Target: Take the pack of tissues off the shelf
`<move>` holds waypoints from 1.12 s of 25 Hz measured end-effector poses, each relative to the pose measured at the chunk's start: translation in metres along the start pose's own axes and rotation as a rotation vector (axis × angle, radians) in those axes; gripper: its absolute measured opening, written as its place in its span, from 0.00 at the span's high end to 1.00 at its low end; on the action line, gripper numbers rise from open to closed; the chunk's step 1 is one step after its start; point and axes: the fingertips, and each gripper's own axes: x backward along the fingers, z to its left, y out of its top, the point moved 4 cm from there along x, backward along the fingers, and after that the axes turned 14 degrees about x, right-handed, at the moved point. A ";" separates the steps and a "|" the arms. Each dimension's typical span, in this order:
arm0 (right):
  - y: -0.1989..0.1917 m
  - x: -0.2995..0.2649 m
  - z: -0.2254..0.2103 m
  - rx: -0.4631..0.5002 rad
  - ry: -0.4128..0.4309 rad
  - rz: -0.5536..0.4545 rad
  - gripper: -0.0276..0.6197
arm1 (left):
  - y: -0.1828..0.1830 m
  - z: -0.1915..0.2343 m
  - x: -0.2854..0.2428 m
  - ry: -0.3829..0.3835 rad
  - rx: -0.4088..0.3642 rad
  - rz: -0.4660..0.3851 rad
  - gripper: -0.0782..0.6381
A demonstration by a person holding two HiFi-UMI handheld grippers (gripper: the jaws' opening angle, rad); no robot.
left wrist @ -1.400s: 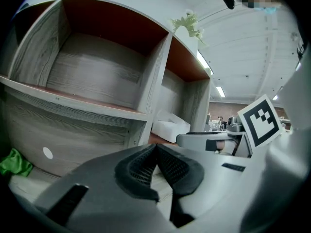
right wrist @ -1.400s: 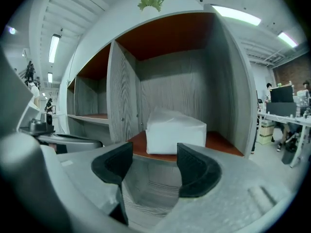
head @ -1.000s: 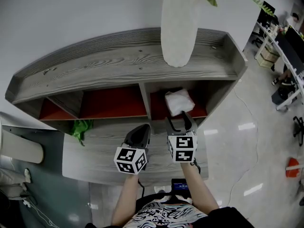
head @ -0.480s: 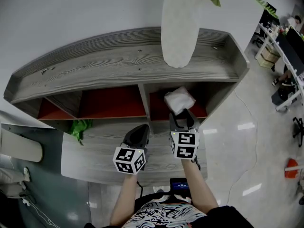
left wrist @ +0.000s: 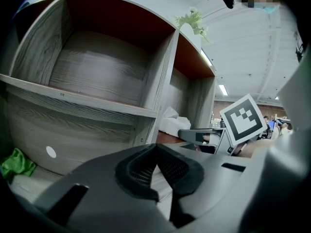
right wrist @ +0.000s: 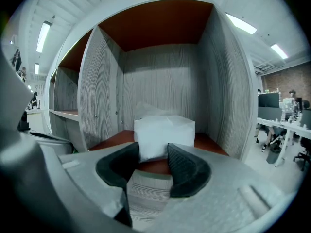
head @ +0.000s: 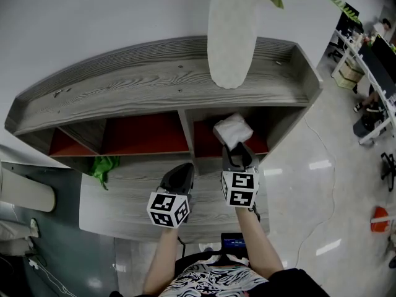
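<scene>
Right claw (right wrist: 153, 161) closing around tissue pack (right wrist: 163, 132)

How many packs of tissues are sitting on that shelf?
1: a white pack in the right-hand compartment of the shelf. Others could hide deeper in the other compartments.

**Left gripper** (head: 184, 167): dark grey moulded shell that tapers to a point. Rectangular slots (left wrist: 72, 200) are sunk in its top. The pads (left wrist: 138, 171) are black with a fine ribbed grid, each set in a raised black rim.

**Left cube** (head: 169, 209): white faces, each with a black square marker. A thin dark cable (head: 184, 247) runs from behind it.

**Right gripper** (head: 238, 148): grey shell of the same make. Its black ribbed pads (right wrist: 187, 169) are broad and rounded.

**Right cube** (head: 239, 189): white faces with black square markers, one per face.

**Person:** forearms (head: 257, 246) bare. The shirt (head: 210, 281) has a black-and-white swirling print. There is black cloth (head: 294, 283) at the person's right side, of a kind that cannot be told.
</scene>
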 end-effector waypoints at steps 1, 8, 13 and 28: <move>0.000 0.001 0.000 -0.003 0.003 -0.004 0.67 | 0.000 0.000 0.000 0.001 0.001 -0.001 0.88; 0.000 0.008 -0.007 -0.005 -0.015 -0.045 0.80 | -0.001 -0.002 0.000 -0.002 -0.003 0.000 0.88; 0.000 0.010 -0.011 -0.008 -0.010 -0.060 0.84 | -0.001 -0.003 -0.001 -0.002 -0.005 0.001 0.88; -0.003 0.021 -0.014 0.038 -0.010 -0.089 0.87 | -0.001 -0.005 -0.002 0.013 -0.009 -0.012 0.88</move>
